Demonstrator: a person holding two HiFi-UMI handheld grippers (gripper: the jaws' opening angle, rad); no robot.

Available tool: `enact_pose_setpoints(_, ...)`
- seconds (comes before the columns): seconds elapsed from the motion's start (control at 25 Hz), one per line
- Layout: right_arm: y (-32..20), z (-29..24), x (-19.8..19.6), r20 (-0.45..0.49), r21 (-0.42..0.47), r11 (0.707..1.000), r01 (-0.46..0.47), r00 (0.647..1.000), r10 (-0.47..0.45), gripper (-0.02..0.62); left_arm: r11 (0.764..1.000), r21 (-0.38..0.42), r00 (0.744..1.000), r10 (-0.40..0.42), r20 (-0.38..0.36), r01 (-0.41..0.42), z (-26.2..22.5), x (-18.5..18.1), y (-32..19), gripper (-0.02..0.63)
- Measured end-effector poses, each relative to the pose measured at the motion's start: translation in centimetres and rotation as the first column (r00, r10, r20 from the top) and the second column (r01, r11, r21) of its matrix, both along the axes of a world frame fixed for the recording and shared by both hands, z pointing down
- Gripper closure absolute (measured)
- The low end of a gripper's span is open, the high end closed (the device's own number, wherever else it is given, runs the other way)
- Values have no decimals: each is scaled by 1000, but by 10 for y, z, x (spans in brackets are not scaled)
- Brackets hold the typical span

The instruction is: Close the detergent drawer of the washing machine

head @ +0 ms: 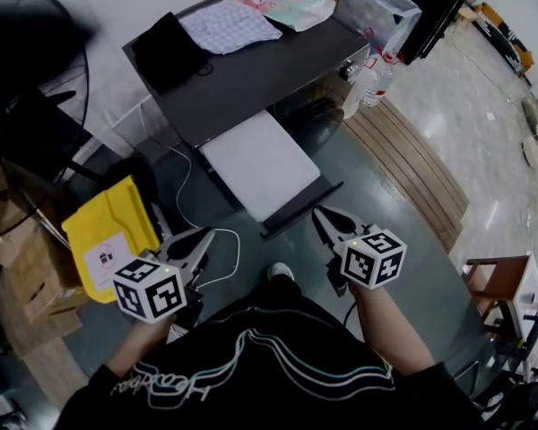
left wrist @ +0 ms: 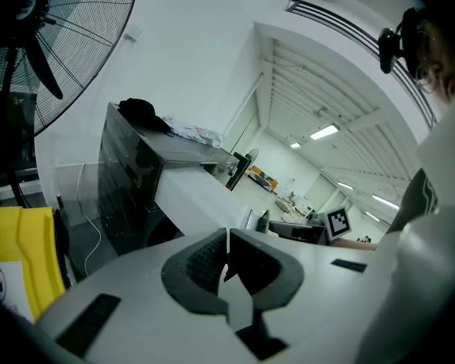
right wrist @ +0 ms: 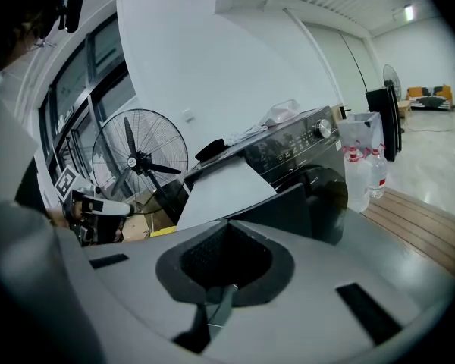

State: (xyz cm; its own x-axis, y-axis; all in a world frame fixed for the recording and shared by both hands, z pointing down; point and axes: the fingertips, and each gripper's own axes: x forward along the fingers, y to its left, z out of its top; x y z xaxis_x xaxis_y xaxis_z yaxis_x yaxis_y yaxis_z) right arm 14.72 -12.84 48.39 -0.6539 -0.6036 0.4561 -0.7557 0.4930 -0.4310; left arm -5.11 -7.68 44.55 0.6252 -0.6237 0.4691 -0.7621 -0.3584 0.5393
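- Nearby, the left gripper (head: 204, 236) was held low over the grey floor (head: 386, 240). Its jaws were pressed together with nothing between them.
- Next to it, the right gripper (head: 321, 215) was likewise clenched and empty, its tips just beside the dark front edge of the detergent drawer (head: 260, 164).
- To the left of the left gripper, a yellow bag (head: 117, 222) with a white label sat on the floor.
- Just beyond both grippers, the detergent drawer, white on top, stood pulled far out of the washing machine (head: 251, 70) toward the person.
- Further back, on the machine's dark top, lay a black cloth (head: 170, 47), a checked cloth (head: 229, 23) and a pink-and-green packet (head: 291, 5).
- Farthest off, clear bottles (right wrist: 368, 177) with red caps stood beside the machine, and a large fan (right wrist: 140, 161) stood on its other side by the wall.
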Motion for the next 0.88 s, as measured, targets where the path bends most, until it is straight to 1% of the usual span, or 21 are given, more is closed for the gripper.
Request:
enact_pose_setpoints(0.12,-3,-4,-1,14,9,1000,-3,1000,3,569,1000,2,1000,-6,0,6,1,-3,0,574)
enact_pose_setpoints(0.24,-7,-7,-2,8,15,1000,0,1000,0,569,1000,0,1000,-14,-1,14,1,-6,-1,574)
enact_pose_setpoints(0.6,-19,-7,-15,-22,26,998,55,998,-54,569,999,-3,999,-32,-8,32,3,-6,-7,574)
enact_pose_setpoints(0.88,-29,-7,-25,-14,22,997,76,997,-75,569,998,-4,998,-69,-8,68,4,-16,-10,574)
